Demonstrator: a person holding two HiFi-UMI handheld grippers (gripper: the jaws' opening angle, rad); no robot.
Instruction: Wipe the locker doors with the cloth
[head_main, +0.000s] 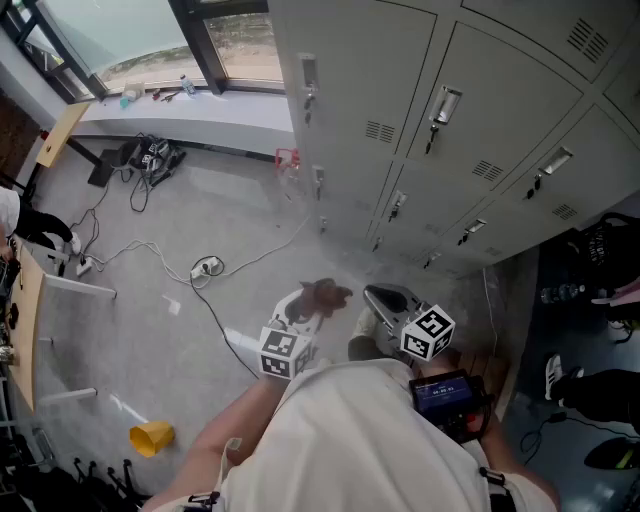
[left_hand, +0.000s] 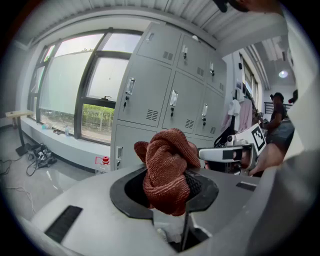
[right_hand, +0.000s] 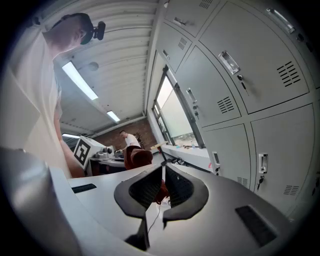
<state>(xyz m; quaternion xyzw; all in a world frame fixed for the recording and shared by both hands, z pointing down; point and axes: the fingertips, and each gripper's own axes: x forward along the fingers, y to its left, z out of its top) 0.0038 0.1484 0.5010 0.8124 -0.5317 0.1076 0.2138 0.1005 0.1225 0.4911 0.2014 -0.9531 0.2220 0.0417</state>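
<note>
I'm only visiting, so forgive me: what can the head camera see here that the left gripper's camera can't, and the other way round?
Only the head view shows the yellow cup on the floor, the left gripper's marker cube and the small screen at the person's waist. Only the left gripper view shows the ribbed ceiling and, close up, how the left gripper's jaws clamp the bunched reddish cloth. Both show the grey lockers, the window, the cloth and the right gripper.
</note>
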